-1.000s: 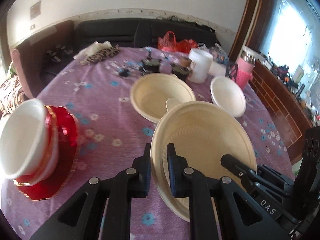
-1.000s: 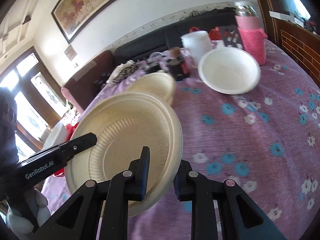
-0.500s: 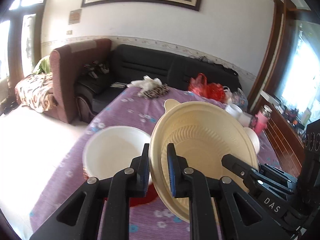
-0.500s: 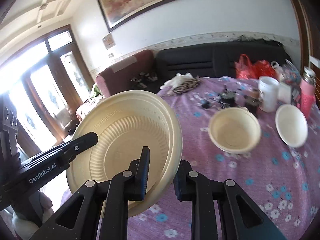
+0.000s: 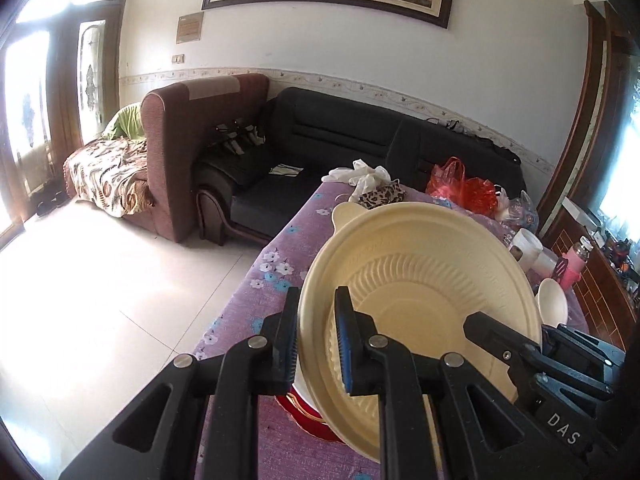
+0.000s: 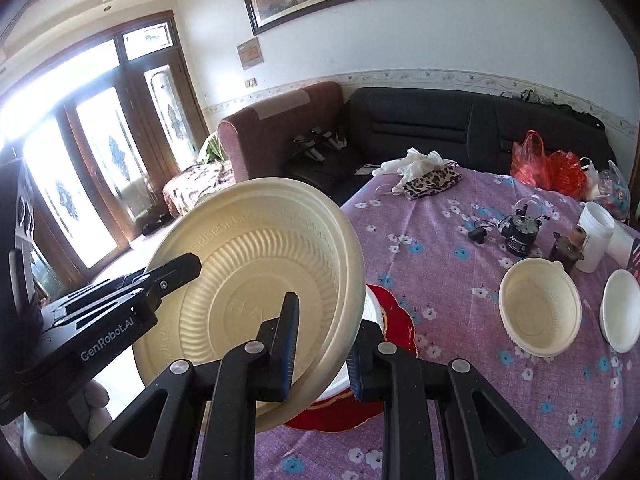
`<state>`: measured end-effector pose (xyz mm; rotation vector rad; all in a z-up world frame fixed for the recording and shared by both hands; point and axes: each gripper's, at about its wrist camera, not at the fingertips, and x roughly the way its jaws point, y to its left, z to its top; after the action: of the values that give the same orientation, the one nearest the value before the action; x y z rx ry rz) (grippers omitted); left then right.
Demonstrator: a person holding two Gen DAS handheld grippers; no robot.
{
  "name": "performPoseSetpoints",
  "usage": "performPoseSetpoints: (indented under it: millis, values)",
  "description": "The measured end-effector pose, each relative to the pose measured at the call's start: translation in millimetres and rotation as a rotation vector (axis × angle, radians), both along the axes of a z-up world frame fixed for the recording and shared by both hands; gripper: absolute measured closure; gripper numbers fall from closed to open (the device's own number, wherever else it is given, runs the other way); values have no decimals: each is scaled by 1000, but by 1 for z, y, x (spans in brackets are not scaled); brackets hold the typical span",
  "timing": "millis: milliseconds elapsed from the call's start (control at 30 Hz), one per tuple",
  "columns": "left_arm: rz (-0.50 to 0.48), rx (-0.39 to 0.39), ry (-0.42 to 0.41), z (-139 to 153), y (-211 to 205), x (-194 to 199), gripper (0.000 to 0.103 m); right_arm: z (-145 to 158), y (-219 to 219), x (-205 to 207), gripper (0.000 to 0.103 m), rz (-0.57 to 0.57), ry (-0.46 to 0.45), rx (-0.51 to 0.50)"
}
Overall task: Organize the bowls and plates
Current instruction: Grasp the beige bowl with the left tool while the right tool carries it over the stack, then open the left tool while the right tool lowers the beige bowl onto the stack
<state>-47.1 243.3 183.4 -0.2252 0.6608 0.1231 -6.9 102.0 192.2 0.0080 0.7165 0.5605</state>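
Both grippers are clamping one thing here — a large cream-coloured, ribbed disposable plate (image 5: 420, 304) of moulded pulp. The left gripper (image 5: 316, 344) is nipping its near rim, jaws almost closed with the rim sandwiched between the blue pads, while the right gripper (image 6: 320, 344) is pinching the opposite edge the same way. The plate is hanging tilted between them, off the purple flowered tablecloth (image 6: 460, 264). It is looking light and fairly stiff but bendable, so the rolled rim is probably the sensible hold — a squeeze in the thin ribbed well could crease it. Just below and ahead of the right gripper, a red scalloped plate (image 6: 396, 320) with a white dish on it is peeking out; well off to that gripper's right, a smaller cream ribbed bowl (image 6: 540, 312) and a white bowl (image 6: 620, 312) are sitting.
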Motion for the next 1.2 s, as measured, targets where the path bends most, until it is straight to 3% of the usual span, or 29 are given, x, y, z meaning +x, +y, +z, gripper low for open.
performPoseSetpoints:
  millis: [233, 500, 567, 633, 900, 1067, 1200]
  values:
    - [-1, 2, 84, -33, 5, 25, 87, -35, 1, 24, 79, -14, 107, -9]
    - [22, 37, 159, -58, 11, 44, 82, -56, 17, 31, 79, -8, 137, -62]
    - [45, 46, 172, -63, 15, 46, 76, -60, 21, 33, 79, -14, 131, -83]
    - [56, 34, 176, -65, 19, 47, 57, -64, 23, 36, 79, -20, 127, -101]
    - [84, -13, 149, -60, 32, 37, 50, -75, 18, 48, 79, -56, 131, -84]
    - [95, -44, 97, -46, 35, 21, 41, -71, 17, 45, 70, -65, 103, -77]
    - [93, -62, 53, -36, 32, 7, 35, -61, 17, 36, 45, -83, 28, -101]
